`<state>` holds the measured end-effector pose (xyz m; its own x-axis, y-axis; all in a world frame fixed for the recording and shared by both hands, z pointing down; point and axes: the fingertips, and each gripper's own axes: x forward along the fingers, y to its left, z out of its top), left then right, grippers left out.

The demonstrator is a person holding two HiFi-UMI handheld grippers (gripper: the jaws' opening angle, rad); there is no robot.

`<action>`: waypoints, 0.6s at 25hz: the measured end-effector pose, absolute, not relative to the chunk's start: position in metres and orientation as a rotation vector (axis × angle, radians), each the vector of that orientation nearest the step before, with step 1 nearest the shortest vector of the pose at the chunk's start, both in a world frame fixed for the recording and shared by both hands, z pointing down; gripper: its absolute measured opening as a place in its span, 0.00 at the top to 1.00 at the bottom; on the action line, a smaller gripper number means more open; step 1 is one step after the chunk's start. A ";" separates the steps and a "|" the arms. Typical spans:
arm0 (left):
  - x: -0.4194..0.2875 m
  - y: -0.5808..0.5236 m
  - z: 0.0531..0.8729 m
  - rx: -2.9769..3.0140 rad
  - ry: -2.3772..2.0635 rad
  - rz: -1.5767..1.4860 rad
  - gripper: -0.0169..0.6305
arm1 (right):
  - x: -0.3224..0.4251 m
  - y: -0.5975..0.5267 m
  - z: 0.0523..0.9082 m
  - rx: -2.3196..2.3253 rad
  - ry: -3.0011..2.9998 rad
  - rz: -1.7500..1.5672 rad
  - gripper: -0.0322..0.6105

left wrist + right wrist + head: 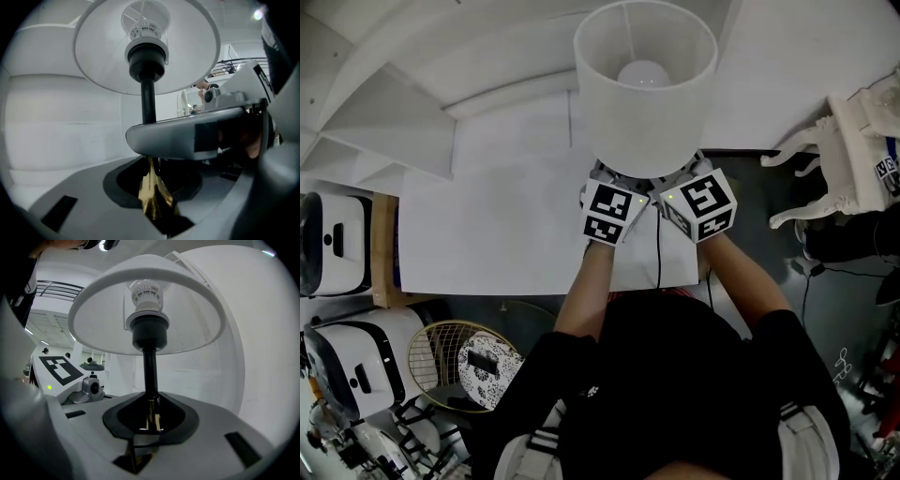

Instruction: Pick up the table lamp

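Both are on it now: the left gripper (pixel 152 174) and the right gripper (pixel 150 420) each have their fingers clamped narrow around the gold lower stem of the white-shaded, black-stemmed table lamp (pixel 645 84), upright, shade spreading just above the fingers, over the white counter (pixel 506 234).

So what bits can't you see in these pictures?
- Base of the table lamp: the shade covers it in the head view, and the left gripper and right gripper block it in their own views.
- Whether the lamp is off the white table: cannot tell, for the same reason.
- End of the black cord: hidden behind the person's body in the head view.
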<state>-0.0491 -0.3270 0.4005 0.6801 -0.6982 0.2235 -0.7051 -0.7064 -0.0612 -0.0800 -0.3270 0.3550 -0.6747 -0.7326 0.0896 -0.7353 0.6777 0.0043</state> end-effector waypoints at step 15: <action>-0.048 -0.319 0.370 2.891 -1.228 0.364 0.80 | -0.079 -0.316 0.324 1.202 -2.837 0.005 0.82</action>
